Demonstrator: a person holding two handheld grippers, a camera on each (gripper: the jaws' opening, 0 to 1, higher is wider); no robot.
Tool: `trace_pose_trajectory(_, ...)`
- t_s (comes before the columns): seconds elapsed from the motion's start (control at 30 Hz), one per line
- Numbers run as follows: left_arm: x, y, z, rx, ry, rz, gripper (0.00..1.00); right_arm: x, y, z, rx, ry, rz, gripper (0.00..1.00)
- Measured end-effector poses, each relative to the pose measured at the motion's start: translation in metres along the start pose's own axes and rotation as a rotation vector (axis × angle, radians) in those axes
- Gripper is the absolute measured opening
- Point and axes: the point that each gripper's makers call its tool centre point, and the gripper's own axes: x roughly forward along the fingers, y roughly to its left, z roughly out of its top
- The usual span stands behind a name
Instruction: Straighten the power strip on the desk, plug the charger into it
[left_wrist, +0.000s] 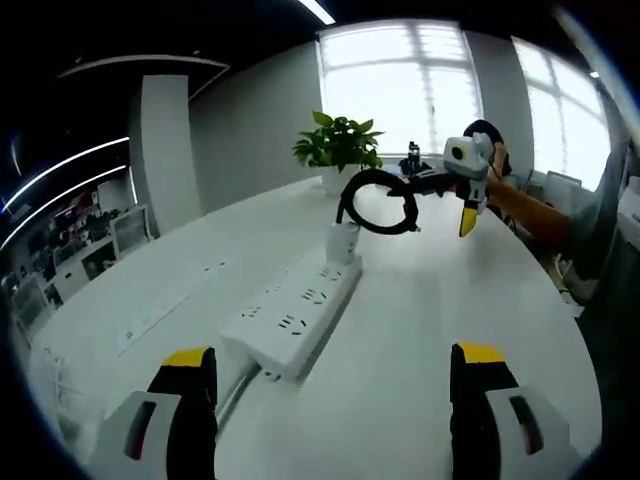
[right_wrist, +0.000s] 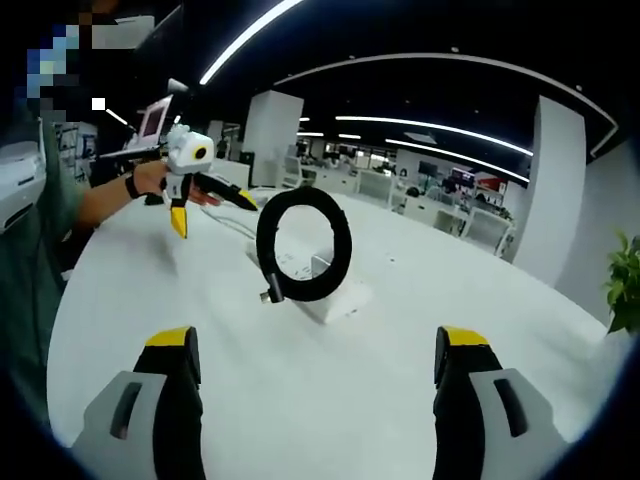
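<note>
Charger plugged into power strip, both grippers released and clear of it.

Seen from left gripper view: white power strip (left_wrist: 295, 318) lying on white desk (left_wrist: 420, 330), white charger (left_wrist: 343, 241) standing upright in its far end, black coiled cable (left_wrist: 378, 201) looped above. Left gripper (left_wrist: 333, 365) spread wide, grasping nothing. Right gripper (right_wrist: 316, 370) likewise spread wide, holding nothing, aimed at cable loop. Potted plant (left_wrist: 338, 145) beyond strip.
</note>
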Motion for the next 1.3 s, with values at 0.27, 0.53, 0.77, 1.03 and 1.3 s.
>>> trace_pose_trajectory(0.27, 0.011, 0.011, 0.003, -0.001, 0.018, -0.019, 0.99, 0.003, 0.0, -0.002, -0.001, 0.002, 0.005, 0.96)
trace_pose_trajectory(0.53, 0.019, 0.016, 0.005, 0.0, 0.024, -0.032, 0.99, 0.002, -0.002, -0.001, -0.005, -0.005, 0.003, 0.96)
trace_pose_trajectory(0.77, 0.027, 0.021, 0.003, 0.021, 0.056, -0.039, 0.99, 0.003, -0.001, -0.003, -0.006, 0.0, 0.006, 0.96)
trace_pose_trajectory(1.03, 0.038, 0.023, 0.007, 0.044, 0.077, -0.057, 0.99, 0.005, -0.001, -0.004, -0.006, -0.002, 0.01, 0.96)
trace_pose_trajectory(1.3, 0.047, 0.025, 0.008, 0.049, 0.079, -0.08, 0.99, 0.004, -0.002, -0.006, -0.006, 0.0, 0.008, 0.96)
